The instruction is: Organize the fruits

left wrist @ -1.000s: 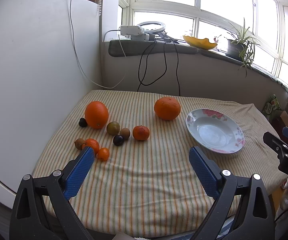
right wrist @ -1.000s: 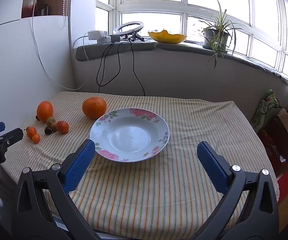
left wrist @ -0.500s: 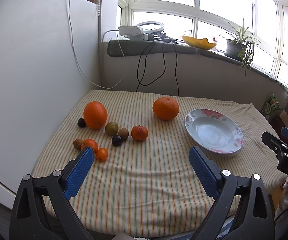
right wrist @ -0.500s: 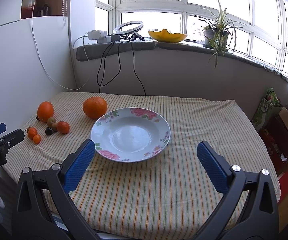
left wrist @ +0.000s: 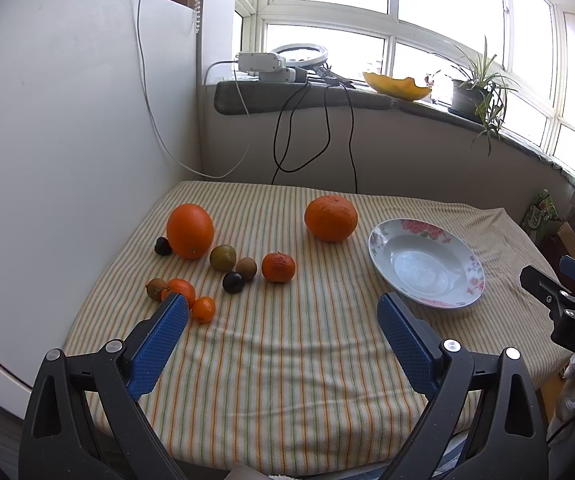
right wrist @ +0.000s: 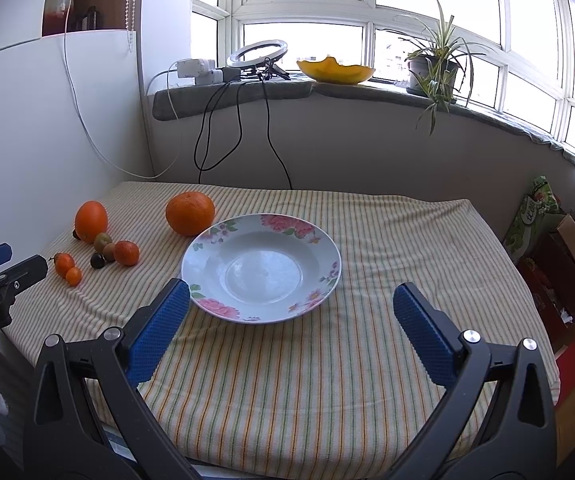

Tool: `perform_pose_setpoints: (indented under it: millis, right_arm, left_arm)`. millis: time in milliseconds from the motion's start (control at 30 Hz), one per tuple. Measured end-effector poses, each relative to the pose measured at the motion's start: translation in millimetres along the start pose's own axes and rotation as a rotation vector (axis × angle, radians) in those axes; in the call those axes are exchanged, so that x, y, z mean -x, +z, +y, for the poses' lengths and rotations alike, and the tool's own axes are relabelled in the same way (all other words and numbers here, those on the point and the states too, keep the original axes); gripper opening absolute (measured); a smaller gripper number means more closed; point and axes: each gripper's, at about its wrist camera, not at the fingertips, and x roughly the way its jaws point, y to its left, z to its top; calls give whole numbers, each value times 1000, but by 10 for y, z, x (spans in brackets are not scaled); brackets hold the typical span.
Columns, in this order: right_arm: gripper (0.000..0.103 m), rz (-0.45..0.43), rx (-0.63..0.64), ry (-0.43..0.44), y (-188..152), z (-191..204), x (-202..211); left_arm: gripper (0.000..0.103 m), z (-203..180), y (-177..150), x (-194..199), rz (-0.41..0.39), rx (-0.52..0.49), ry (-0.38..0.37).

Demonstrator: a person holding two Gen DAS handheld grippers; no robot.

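Above the striped cloth (left wrist: 287, 340), left gripper (left wrist: 283, 312) and right gripper (right wrist: 291, 300) both gape wide, holding nothing.

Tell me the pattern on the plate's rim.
Pink flowers with green leaves on the plate, clearest in the right wrist view.

Glossy glazed plate (right wrist: 329, 264), seemingly ceramic, on a matt, woven striped cloth (right wrist: 387, 236)

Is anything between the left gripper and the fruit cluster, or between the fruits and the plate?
Nothing visible. The left gripper faces bare cloth before the fruits; the big orange sits beside the plate, off the direct path.
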Motion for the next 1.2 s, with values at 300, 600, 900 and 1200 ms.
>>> perform_pose_setpoints:
  millis: [300, 600, 900, 1200]
  right_arm:
    - [103, 0, -3, 3, 13, -10, -5]
    - [103, 0, -2, 4, 16, -11, -4]
    - [103, 3, 0, 7, 13, -3, -25]
    - [103, 7, 0, 12, 12, 0, -45]
  left_arm:
    - [96, -11, 9, 2, 1, -4, -4]
    - [96, -26, 19, -19, 0, -7, -7]
    - [96, -41, 29, -33, 0, -9, -10]
    - [96, -37, 29, -40, 1, -9, -10]
